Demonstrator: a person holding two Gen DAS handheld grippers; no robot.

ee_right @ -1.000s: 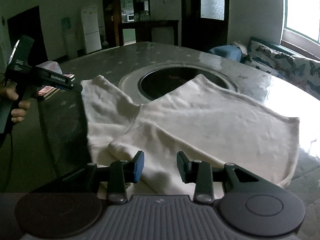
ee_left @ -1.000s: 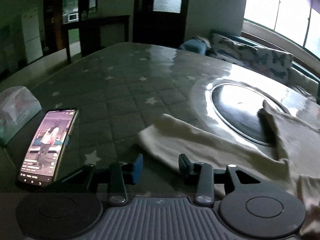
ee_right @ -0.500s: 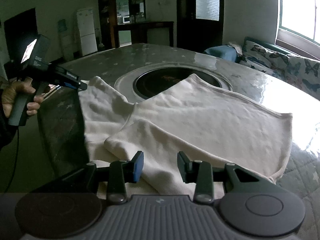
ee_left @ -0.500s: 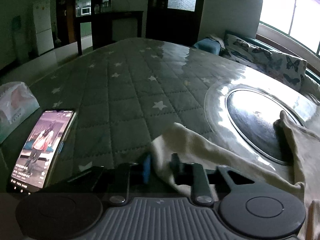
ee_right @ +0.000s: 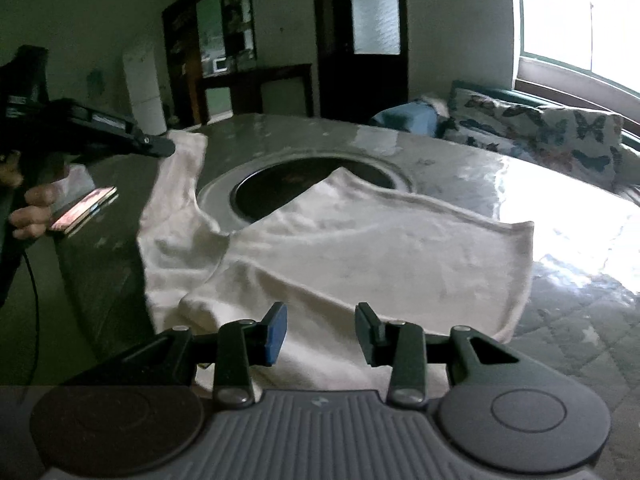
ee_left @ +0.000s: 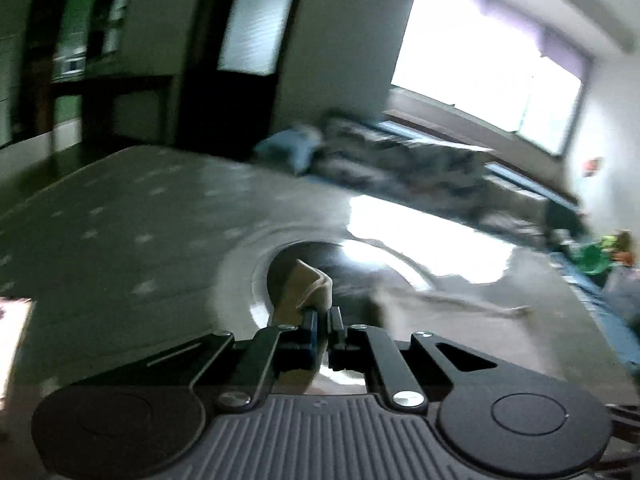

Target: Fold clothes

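Worktop (ee_right: 560, 216) fills most of what I see: a big surface under a quilted, star-patterned cover with a glossy sheet over it, and a round dark inset plate (ee_right: 288, 184) near the middle. Window glare washes out its far right side. Beyond it a sofa with butterfly-print cushions (ee_right: 540, 128) runs under the window.

Across the worktop lies the cream garment (ee_right: 360, 248), its body spread flat from the dark plate toward my right claw, with one corner reaching over the plate's rim. Its near sleeve is doubled back over the body just in front of my right claw. The other sleeve (ee_right: 180, 176) is lifted off the surface and stretches up and left to my left claw (ee_right: 170, 147).

In the left wrist view, which is heavily motion-blurred, my left claw (ee_left: 322, 320) is clamped tight on a bunched end of that sleeve (ee_left: 308, 288); the cloth sticks up above the fingertips and more of it hangs below. In the right wrist view a hand (ee_right: 34, 204) grips that tool's handle at the left edge.

My right claw (ee_right: 320, 330) hangs over the near edge of the garment with its fingers spread wide and nothing between them; I cannot tell whether they touch the cloth.

A phone (ee_right: 86, 210) with a lit screen lies on the worktop left of the garment, apart from it.
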